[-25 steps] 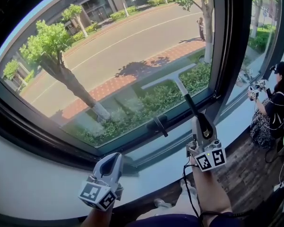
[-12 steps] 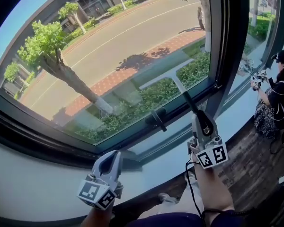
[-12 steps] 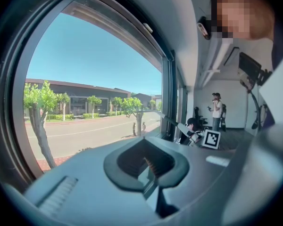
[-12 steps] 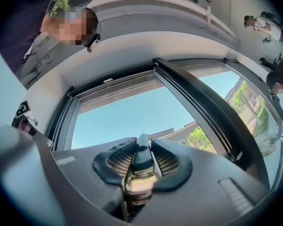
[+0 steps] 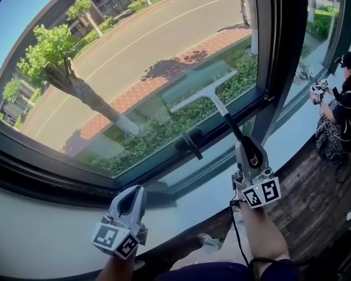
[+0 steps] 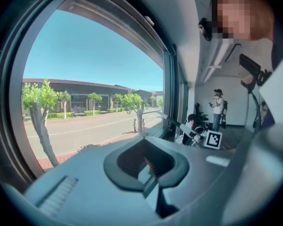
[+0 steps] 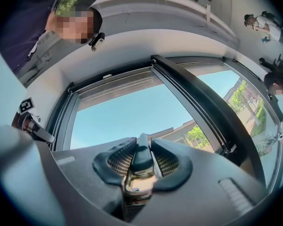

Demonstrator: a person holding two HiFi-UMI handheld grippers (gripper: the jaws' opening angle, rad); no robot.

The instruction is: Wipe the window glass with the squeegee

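Observation:
A squeegee with a white blade (image 5: 203, 92) lies slantwise against the lower part of the window glass (image 5: 134, 57). Its dark handle (image 5: 231, 129) runs down and to the right into my right gripper (image 5: 248, 148), which is shut on it. In the right gripper view the handle (image 7: 141, 160) is pinched between the ribbed pads (image 7: 117, 161), with glass (image 7: 127, 112) and sky beyond. My left gripper (image 5: 132, 196) hangs low at the left over the white sill (image 5: 41, 239), apart from the glass, shut with nothing held. In the left gripper view, it (image 6: 148, 166) faces the pane (image 6: 94, 79).
A black window handle (image 5: 190, 140) juts out from the lower frame just left of the squeegee handle. A thick dark mullion (image 5: 275, 57) bounds the pane on the right. A person in black (image 5: 342, 119) sits further right by the neighbouring window, above a wooden floor (image 5: 304, 204).
The blade has tilted slightly steeper and sits a little higher on the glass. The head view has shifted a bit. My left gripper stays low at the sill.

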